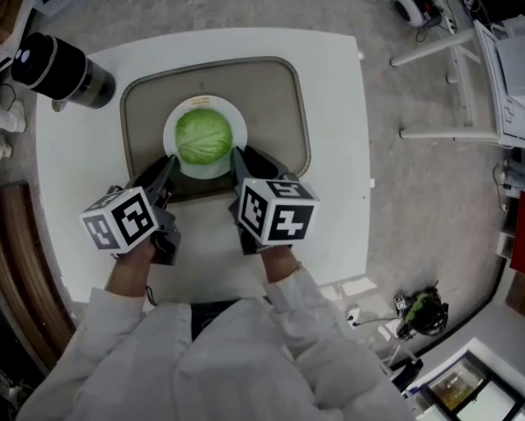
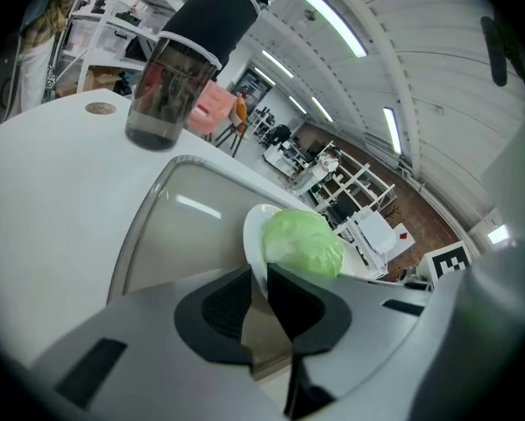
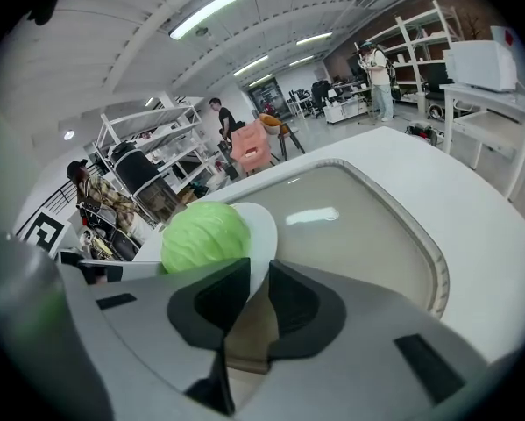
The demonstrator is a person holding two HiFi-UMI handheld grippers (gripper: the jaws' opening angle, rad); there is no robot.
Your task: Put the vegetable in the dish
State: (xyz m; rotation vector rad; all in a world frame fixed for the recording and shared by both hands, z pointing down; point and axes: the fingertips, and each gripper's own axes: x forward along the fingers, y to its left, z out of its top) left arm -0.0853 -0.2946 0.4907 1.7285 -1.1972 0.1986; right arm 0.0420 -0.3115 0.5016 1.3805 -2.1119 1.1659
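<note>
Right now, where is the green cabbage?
In the head view the cabbage sits on the white plate in the middle of the tray, with the black bottle off to its left.

Pale green with lighter veins on the cabbage (image 1: 203, 139). Plain white on the dish (image 1: 206, 103) and table (image 1: 332, 191). Dull beige on the tray (image 1: 275, 103). Black square markers on white on the left gripper (image 1: 168, 163) and right gripper (image 1: 238, 156), with grey shells and black jaws. Black and smoky clear on the bottle (image 1: 62, 68). White on the sleeves (image 1: 244, 358). Speckled grey on the floor (image 1: 420, 191).
</note>
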